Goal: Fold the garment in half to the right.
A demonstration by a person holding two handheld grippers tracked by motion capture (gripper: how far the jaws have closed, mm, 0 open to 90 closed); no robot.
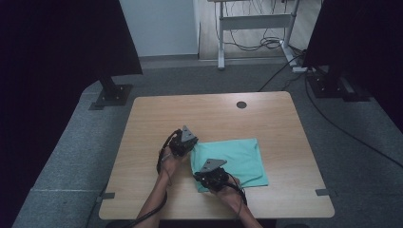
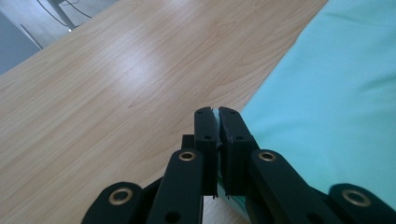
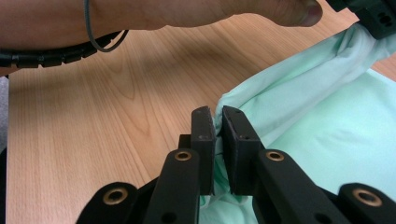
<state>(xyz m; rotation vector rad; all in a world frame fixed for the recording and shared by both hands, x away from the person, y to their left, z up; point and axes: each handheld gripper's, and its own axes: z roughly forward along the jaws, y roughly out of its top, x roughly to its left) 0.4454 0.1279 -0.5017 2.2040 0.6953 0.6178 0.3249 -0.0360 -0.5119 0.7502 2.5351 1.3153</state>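
Observation:
A mint-green cloth [image 1: 242, 159] lies folded flat on the wooden table [image 1: 214, 114], right of centre. My left gripper [image 1: 184, 142] sits at the cloth's far left corner. In the left gripper view its jaws [image 2: 216, 112] are shut with a sliver of cloth edge pinched between them, and the rest of the cloth [image 2: 336, 93] spreads to the right. My right gripper [image 1: 212, 175] is at the near left corner. Its jaws [image 3: 217, 112] are closed on the bunched cloth edge [image 3: 289, 88], which rises toward the left gripper [image 3: 378, 18] at the top right.
A round cable hole [image 1: 241, 104] sits near the table's far edge. Black stand bases [image 1: 113, 95] [image 1: 332, 88] flank the table on the grey carpet. A desk frame with cables [image 1: 252, 21] stands behind. The person's forearm [image 3: 140, 14] crosses the top of the right gripper view.

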